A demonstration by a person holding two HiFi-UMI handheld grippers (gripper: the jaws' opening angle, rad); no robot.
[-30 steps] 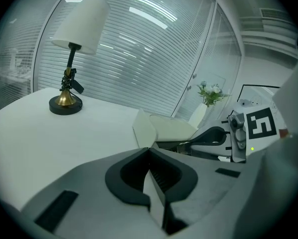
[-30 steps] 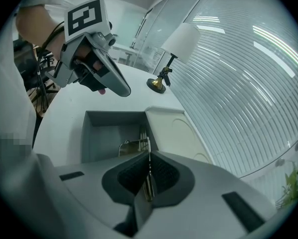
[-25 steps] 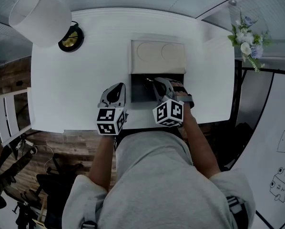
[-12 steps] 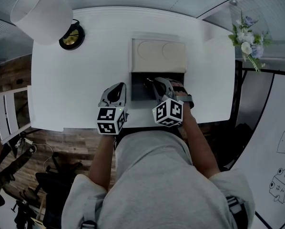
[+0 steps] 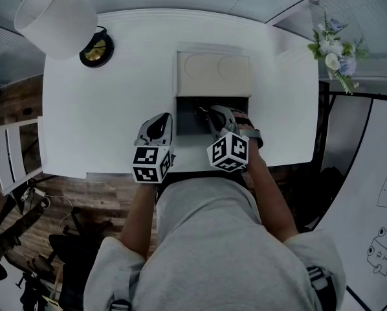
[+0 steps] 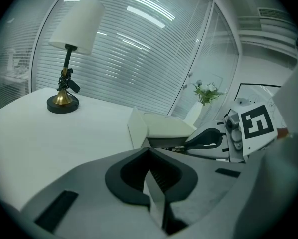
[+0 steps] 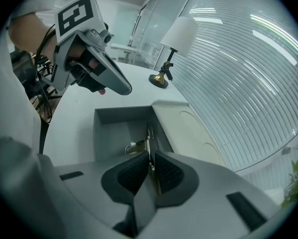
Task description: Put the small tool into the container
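Observation:
A grey container (image 5: 186, 126) stands open on the white table (image 5: 96, 122), its beige lid (image 5: 213, 75) folded back behind it. My right gripper (image 5: 208, 113) hangs over the container's inside, shut on a small thin metal tool (image 7: 148, 142) that sticks out past the pads (image 7: 171, 176) above the grey floor (image 7: 114, 131). In the right gripper view the lid (image 7: 186, 128) lies to the right. My left gripper (image 5: 158, 126) sits just left of the container, shut with nothing in it; in its own view the jaws (image 6: 150, 171) meet and the container (image 6: 138, 129) lies ahead.
A brass-footed lamp (image 5: 96, 52) with a white shade (image 5: 54, 18) stands at the table's far left. A vase of flowers (image 5: 336, 49) is beyond the right edge. The table's front edge (image 5: 116, 172) runs just under both grippers.

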